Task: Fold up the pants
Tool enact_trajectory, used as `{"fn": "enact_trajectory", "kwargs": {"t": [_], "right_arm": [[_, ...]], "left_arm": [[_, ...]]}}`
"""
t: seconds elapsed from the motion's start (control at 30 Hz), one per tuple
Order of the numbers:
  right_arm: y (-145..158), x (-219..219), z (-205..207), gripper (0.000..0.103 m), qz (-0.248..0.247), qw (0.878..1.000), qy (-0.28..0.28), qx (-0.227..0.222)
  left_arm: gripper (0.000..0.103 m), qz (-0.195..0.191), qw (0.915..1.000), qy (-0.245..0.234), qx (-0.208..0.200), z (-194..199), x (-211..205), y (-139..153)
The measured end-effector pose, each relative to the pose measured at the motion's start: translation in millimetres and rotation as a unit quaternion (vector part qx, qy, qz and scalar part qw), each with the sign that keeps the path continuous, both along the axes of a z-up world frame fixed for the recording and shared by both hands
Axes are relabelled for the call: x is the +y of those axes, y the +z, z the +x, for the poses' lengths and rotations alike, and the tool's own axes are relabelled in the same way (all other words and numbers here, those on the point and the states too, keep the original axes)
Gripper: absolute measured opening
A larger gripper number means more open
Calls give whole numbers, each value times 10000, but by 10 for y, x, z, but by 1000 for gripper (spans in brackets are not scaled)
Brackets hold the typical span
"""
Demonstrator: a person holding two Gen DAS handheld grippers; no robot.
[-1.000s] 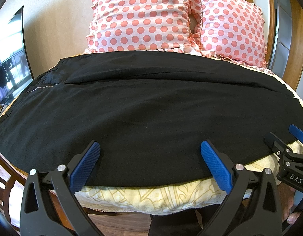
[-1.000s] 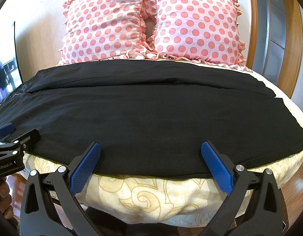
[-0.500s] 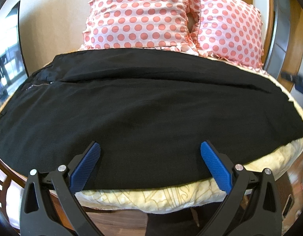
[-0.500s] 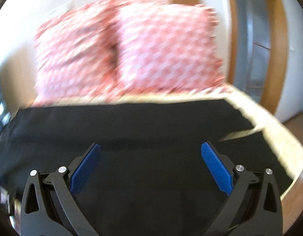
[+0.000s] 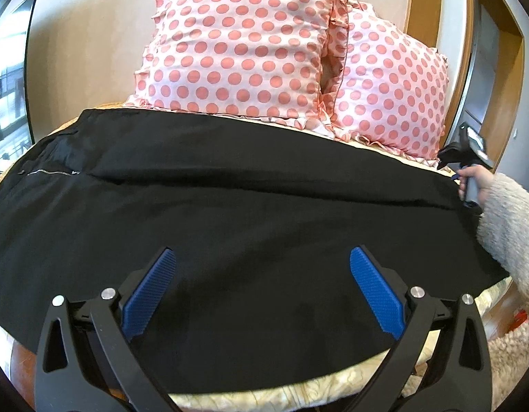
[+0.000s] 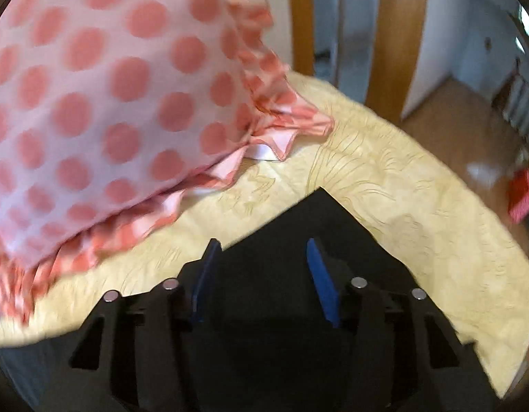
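Black pants [image 5: 230,213] lie spread flat across the bed, waist and zipper at the left, leg ends at the right. My left gripper [image 5: 262,262] is open and empty, hovering over the near edge of the pants. My right gripper [image 6: 261,250] is over the far right corner of the pants [image 6: 319,216], jaws partly closed with a gap between them, holding nothing that I can see. In the left wrist view the right gripper body and hand [image 5: 467,168] show at the far right edge of the pants.
Two pink polka-dot pillows [image 5: 244,48] stand at the head of the bed, close to the right gripper [image 6: 103,103]. A yellow patterned bedspread [image 6: 384,185] covers the bed. A wooden door frame [image 6: 391,34] and floor are on the right.
The right gripper swung from the near edge across to the far right corner of the pants and its jaws narrowed. The left gripper moved slightly forward over the pants, still open.
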State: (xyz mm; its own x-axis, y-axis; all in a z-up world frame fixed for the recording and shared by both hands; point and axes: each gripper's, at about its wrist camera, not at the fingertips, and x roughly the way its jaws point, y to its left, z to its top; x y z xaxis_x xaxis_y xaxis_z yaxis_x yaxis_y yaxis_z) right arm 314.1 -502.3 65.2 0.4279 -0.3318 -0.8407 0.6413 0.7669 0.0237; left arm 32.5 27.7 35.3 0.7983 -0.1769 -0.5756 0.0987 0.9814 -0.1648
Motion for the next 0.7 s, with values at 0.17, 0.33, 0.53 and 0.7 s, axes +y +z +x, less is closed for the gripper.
{"fn": "enact_trajectory", "kwargs": {"t": [0.17,0.33,0.53,0.7], "right_arm": [[-133,-53,191,54,-280,9990,-70,339],[-133,-51,-10,23,-361,9993,-1,18],[4,-139,-570,3,531,9950,74,-840],[398,78,-1551,3,691,9807,254,-1809]], "left_arm": [[101,-110,9997,8,204,145,33,-95],[101,-160,9995,-41,280,177,43,-148],[101,-240,9995,2,225,91,88,-127],[101,-284,9995,80,86,-48,142,-72]]}}
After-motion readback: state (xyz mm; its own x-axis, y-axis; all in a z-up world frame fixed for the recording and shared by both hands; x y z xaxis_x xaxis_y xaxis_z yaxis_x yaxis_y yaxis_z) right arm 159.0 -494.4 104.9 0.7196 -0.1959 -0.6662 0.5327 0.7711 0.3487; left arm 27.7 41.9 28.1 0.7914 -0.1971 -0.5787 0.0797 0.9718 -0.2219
